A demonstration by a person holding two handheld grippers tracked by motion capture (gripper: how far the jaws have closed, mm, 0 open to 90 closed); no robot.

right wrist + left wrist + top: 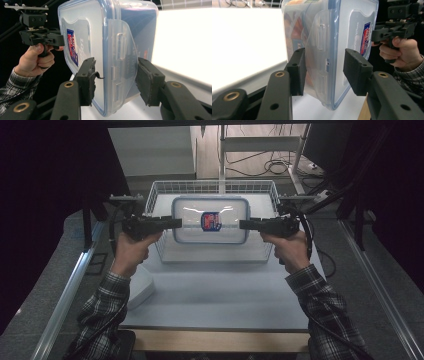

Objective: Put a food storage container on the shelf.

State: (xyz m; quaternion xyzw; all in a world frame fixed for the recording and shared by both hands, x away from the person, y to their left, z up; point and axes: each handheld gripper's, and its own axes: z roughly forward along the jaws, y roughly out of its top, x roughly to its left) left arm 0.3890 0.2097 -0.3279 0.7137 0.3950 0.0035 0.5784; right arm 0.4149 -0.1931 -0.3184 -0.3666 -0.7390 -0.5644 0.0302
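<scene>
Holding the lidded food container [210,220] above the wire basket [159,190] from the high view, my left hand-held gripper [176,223] and right hand-held gripper [244,224] each clamp one end; uneven lifting could tip it. My left gripper view shows pads [298,72] pinching a side latch, which might pop open. My right gripper view shows a torn pad [88,80] that may slip.

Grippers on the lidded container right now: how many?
2. The left gripper clamps the container at its left end flap; the right gripper clamps its right end, held above the wire basket.
</scene>
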